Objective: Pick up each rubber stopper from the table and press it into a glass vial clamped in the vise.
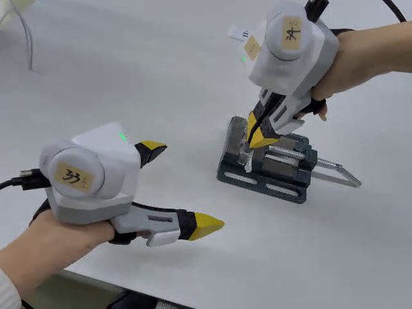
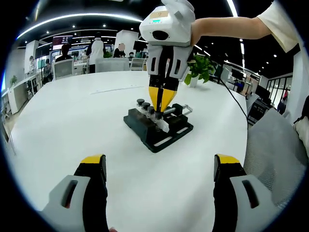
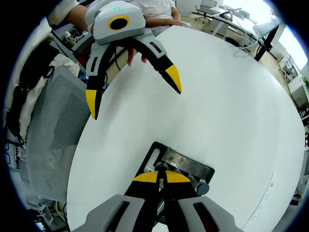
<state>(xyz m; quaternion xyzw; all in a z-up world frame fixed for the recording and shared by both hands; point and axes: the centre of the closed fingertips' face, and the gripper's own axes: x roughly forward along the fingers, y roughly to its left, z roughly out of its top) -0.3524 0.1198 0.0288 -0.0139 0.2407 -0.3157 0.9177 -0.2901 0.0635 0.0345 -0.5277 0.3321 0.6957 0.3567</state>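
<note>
A black vise stands on the white table, right of centre. In the left gripper view the vise clamps a row of glass vials with dark rubber stoppers on top. My right gripper points straight down with its yellow tips shut, pressing onto the vial nearest me. From its own camera the right gripper hides what lies under the tips, above the vise. My left gripper hovers open and holds nothing, left of the vise; its jaws stand wide apart around the vise.
The table's near edge runs just under my left hand. A grey mesh chair stands beside the table. Desks, people and a green plant are far behind. A thin cable hangs at the far left.
</note>
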